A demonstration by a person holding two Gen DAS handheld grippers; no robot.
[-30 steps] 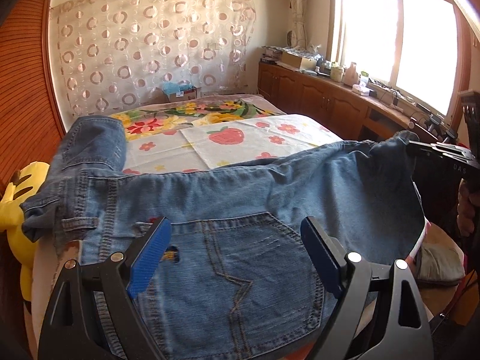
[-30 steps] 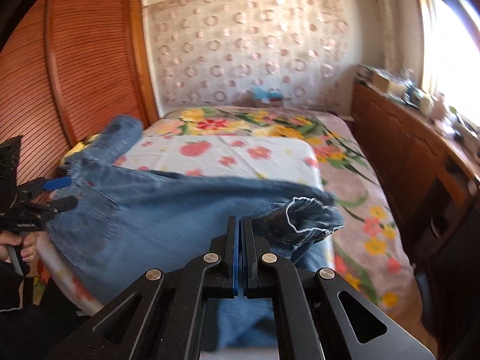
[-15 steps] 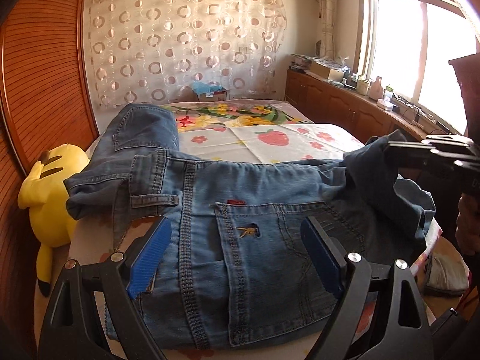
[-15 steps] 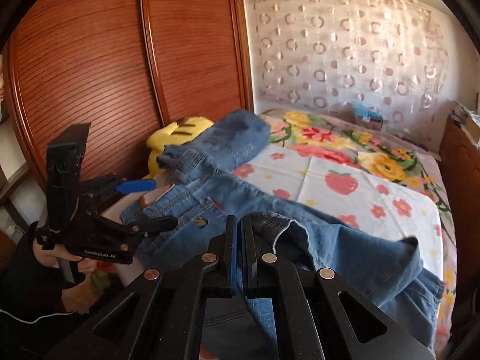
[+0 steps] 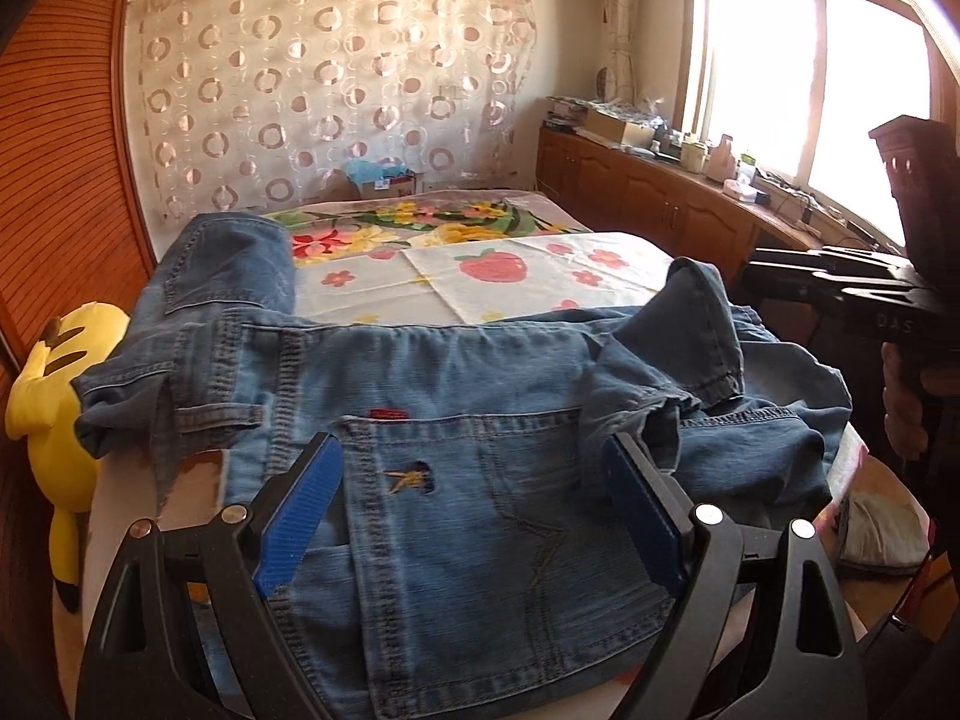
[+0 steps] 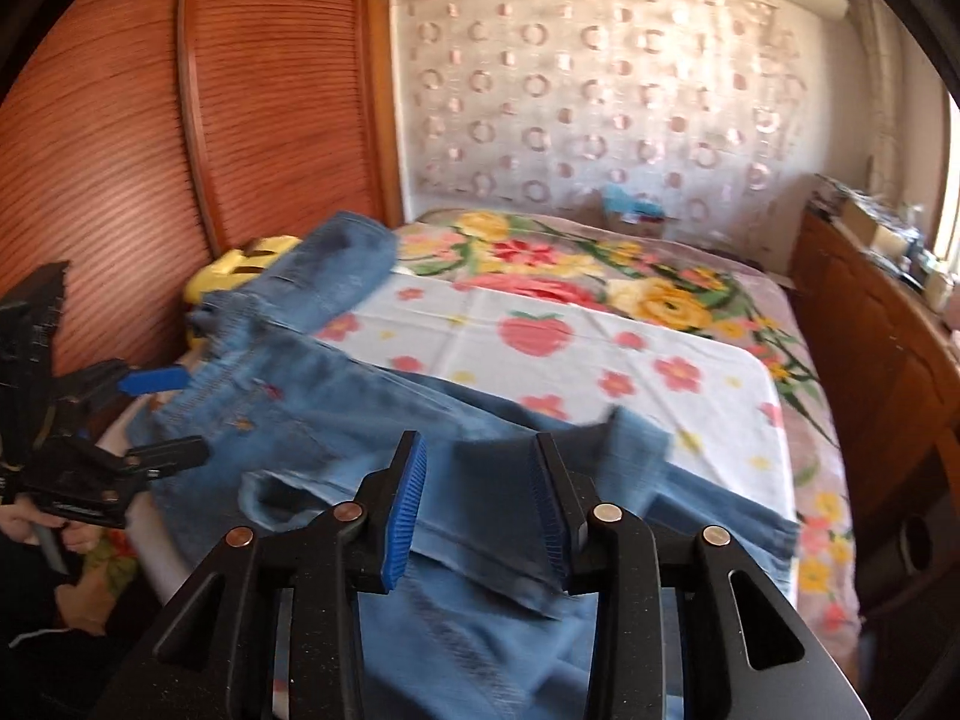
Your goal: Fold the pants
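Holding a gripper in each hand, we face the jeans lying across the near end of the bed; the waistband and back pocket sit toward our left, and one leg runs away toward the far left corner of the bed, beside a yellow plush toy; the other leg is folded back over the seat, its hem rumpled in a loose heap on our right. Our left gripper hovers over the back pocket with its fingers spread wide, nothing between them touching the blue pads; our right gripper has just been opening its fingers, which now stand partly apart above the folded hem; the cloth lies below and between them, and the pads do not press on it. A wooden cupboard runs under the window on the right.
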